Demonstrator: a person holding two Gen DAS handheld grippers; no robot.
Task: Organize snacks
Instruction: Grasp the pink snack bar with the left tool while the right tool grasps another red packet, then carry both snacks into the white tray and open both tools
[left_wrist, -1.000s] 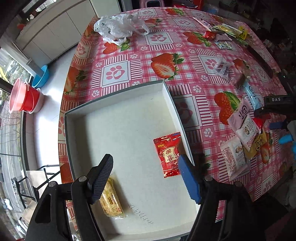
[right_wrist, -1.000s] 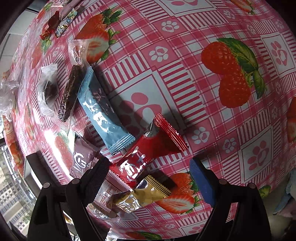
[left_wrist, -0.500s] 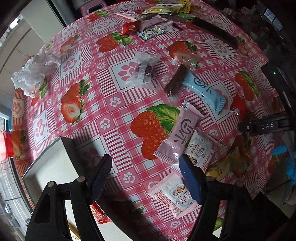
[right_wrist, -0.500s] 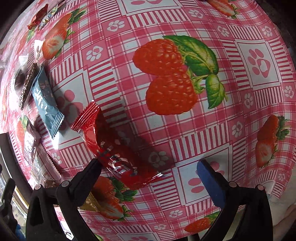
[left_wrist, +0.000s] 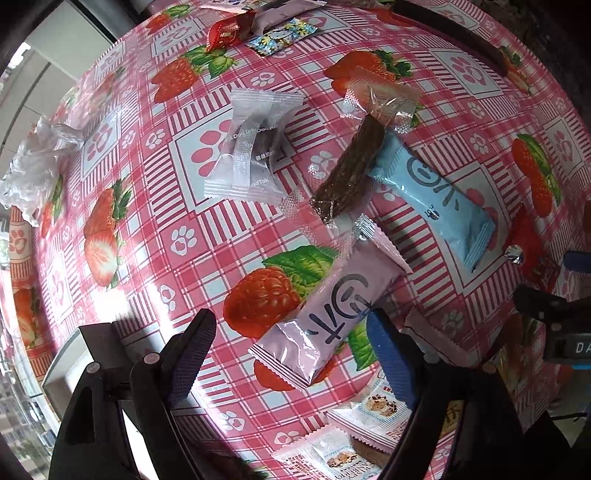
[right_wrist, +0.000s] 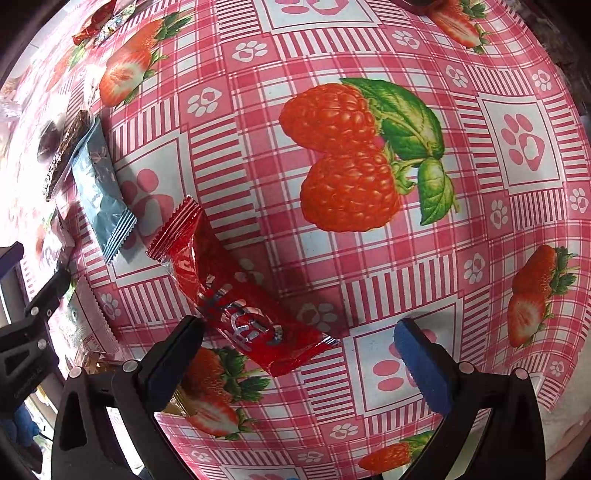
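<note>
Both tools are hanging released — left tool over the pink packet, right tool over the red packet — most snacks are lying unsorted on the worktop.

I'm seeing a pink checked tablecloth with strawberries and paw prints covering the table. A crumpled clear plastic bag is lying near its far left edge.
</note>
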